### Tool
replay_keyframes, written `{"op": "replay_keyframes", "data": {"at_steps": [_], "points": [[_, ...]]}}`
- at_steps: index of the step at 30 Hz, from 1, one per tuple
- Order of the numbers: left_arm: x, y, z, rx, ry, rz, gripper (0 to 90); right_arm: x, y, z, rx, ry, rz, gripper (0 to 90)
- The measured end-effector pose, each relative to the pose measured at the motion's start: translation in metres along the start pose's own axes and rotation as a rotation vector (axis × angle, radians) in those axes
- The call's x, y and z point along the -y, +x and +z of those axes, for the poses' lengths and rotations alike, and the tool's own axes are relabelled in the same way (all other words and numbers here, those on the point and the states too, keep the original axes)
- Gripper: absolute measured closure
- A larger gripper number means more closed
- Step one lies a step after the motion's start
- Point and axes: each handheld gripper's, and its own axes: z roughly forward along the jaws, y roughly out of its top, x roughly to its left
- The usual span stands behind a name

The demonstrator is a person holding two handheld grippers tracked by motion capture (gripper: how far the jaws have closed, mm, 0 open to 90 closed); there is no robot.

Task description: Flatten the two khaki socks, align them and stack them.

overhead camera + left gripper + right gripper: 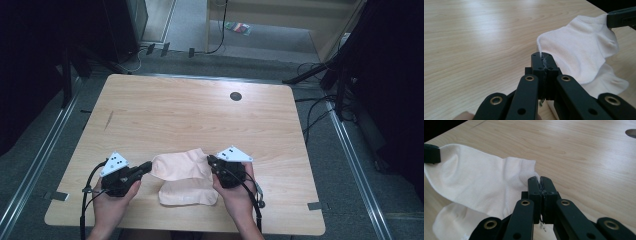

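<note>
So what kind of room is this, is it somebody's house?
Probably not a house; it looks like a lab or workshop. A bare wooden table stands between metal floor rails, with loose cables and dark stands around it. Both hand-held grippers pinch a white sock.

Overhead forward-down; two close tabletop [200, 107] views

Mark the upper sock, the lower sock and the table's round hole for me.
upper sock [176, 167], high view, middle of its body.
lower sock [187, 192], high view, its bare lower part.
round hole [235, 96], high view, its centre.
</note>
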Motion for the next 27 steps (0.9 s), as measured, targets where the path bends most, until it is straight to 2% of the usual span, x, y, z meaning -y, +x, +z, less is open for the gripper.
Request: {"op": "replay_keyframes", "data": {"at_steps": [4, 7, 11, 17, 23, 24, 27], "points": [[0.006, -0.010, -0.004, 0.019, 0.014, 0.024, 90.0, 0.010, 0.002, -0.019, -0.005, -0.003, 0.016, 89.0], [0.013, -0.018, -0.005, 0.031, 0.029, 0.028, 90.0, 0.016, 0.003, -0.025, -0.010, 0.006, 0.014, 89.0], [0.021, -0.025, -0.004, 0.046, 0.048, 0.037, 90.0, 0.031, 0.006, -0.035, -0.018, 0.035, 0.018, 89.0], [0.033, -0.030, 0.000, 0.062, 0.078, 0.047, 90.0, 0.047, 0.003, -0.037, -0.011, 0.060, 0.025, 88.9], [0.041, -0.029, 0.003, 0.057, 0.100, 0.057, 90.0, 0.060, 0.001, -0.033, -0.033, 0.069, 0.065, 88.9], [0.042, -0.029, 0.004, 0.057, 0.097, 0.052, 90.0, 0.062, 0.002, -0.031, -0.034, 0.078, 0.054, 88.9], [0.046, -0.027, 0.005, 0.057, 0.107, 0.050, 90.0, 0.067, 0.002, -0.028, -0.035, 0.086, 0.063, 88.9]]}}
